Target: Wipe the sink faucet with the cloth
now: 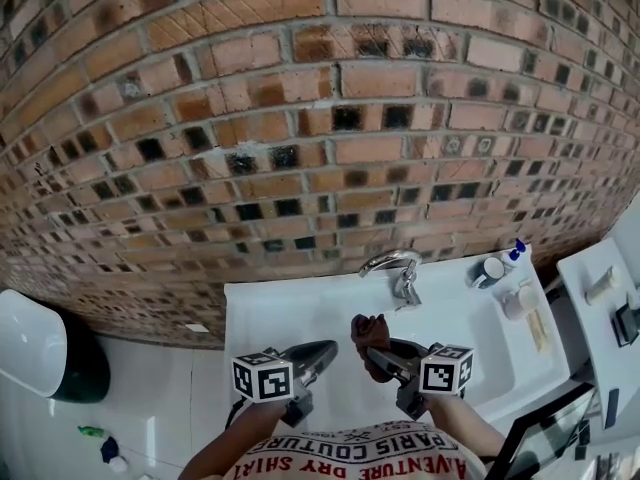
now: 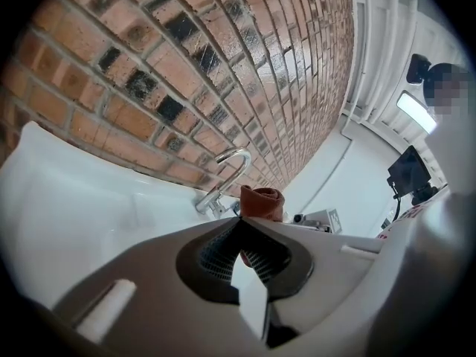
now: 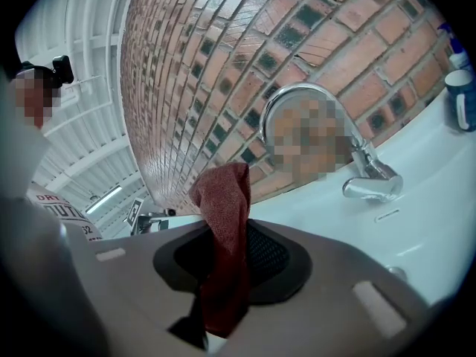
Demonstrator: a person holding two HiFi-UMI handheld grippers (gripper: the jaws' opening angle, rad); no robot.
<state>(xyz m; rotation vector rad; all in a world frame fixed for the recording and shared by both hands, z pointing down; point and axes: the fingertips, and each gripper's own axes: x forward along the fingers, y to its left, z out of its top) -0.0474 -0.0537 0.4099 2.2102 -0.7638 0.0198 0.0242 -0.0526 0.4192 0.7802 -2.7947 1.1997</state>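
Note:
A chrome curved faucet [image 1: 400, 273] stands at the back rim of the white sink [image 1: 270, 318], under a brick wall. My right gripper [image 1: 378, 353] is shut on a dark red cloth [image 1: 368, 334], which sticks up from its jaws [image 3: 227, 199] just in front of and below the faucet [image 3: 370, 181]. The cloth is not touching the faucet. My left gripper [image 1: 326, 350] hovers over the basin to the left of the cloth, jaws together with nothing between them [image 2: 239, 225]. Beyond its tips I see the cloth [image 2: 261, 201] and the faucet [image 2: 230, 162].
A blue-and-white cup [image 1: 490, 270] and a blue-capped bottle [image 1: 516, 251] stand on the sink's right back corner, with small toiletries [image 1: 520, 300] beside them. A white shelf [image 1: 600, 288] is at the right. A white and dark bin [image 1: 35, 348] sits on the floor at the left.

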